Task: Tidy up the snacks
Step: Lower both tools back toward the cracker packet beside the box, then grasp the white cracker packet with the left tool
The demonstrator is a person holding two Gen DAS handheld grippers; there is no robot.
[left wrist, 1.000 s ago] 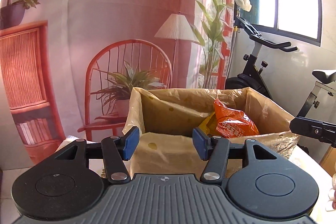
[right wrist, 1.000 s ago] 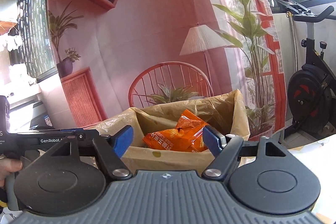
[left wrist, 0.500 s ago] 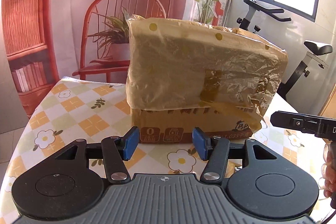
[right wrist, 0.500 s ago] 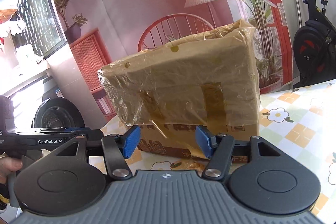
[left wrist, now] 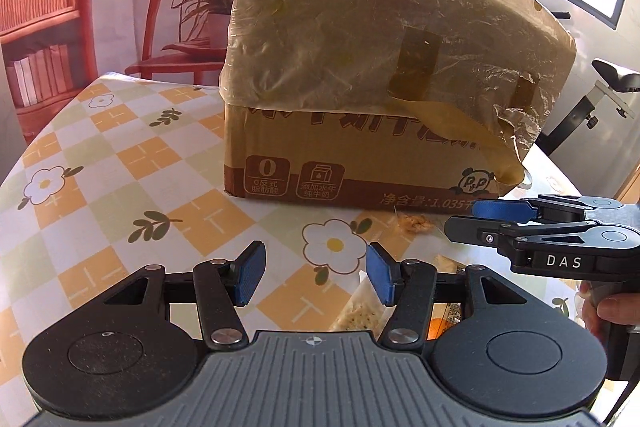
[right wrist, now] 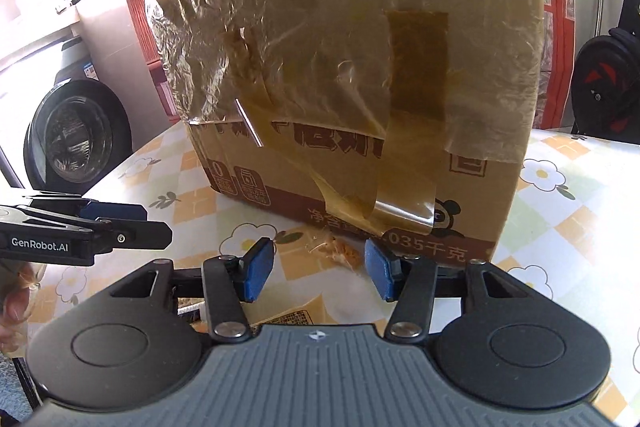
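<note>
A cardboard box (left wrist: pixel 360 147), lined with a crinkled yellowish plastic bag (left wrist: pixel 380 35) folded over its rim, is standing upright on the flowered tablecloth (left wrist: pixel 120 163), its long printed side facing both cameras and running left to right. That side is showing "0", a milk-carton icon, a panda logo and "1.035". The left gripper (left wrist: pixel 316 277) is hovering low before the box, fingers partly apart and empty; "GenRobot.AI" is showing on its side. The right gripper (right wrist: pixel 318 275), marked "DAS", is closing, nothing between its pads, above a small clear-wrapped snack (right wrist: pixel 340 251) lying beside the box.
</note>
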